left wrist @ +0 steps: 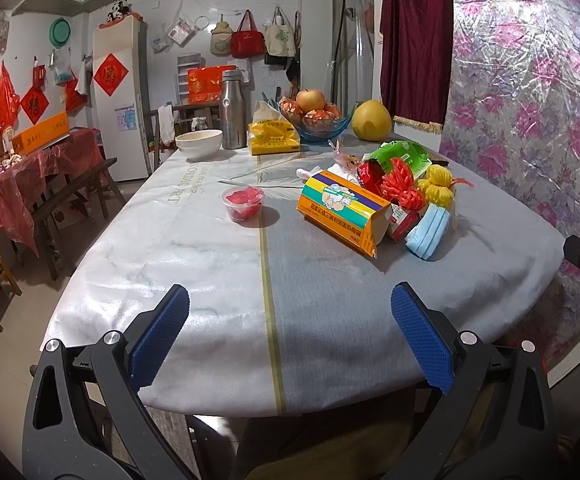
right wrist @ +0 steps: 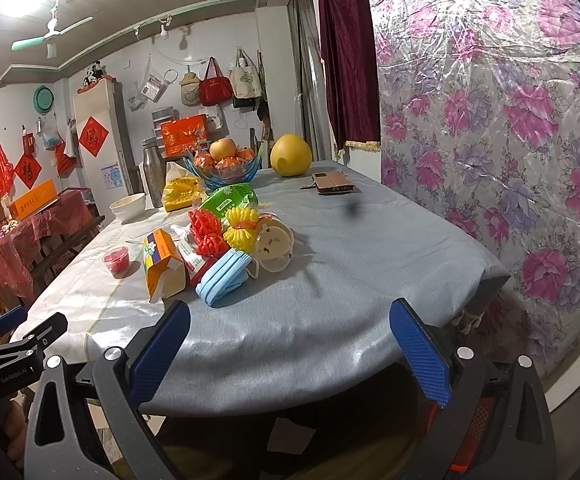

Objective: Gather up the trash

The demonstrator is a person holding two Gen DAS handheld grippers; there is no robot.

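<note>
Both grippers spread wide, holding nothing.
The left gripper (left wrist: 290,330) and right gripper (right wrist: 290,344) hover at the table's (right wrist: 370,248) near edge; the trash pile (right wrist: 226,248) lies beyond, untouched.

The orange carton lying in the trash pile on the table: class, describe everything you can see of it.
The orange carton is a long cardboard box, orange with a purple and green band, a cartoon picture and printed characters. It lies on its side on the tablecloth, at the pile's left edge. Its near end flap hangs open. A red-and-white packet leans against it; the blue face masks lie just beside. Neither gripper touches it.
</note>
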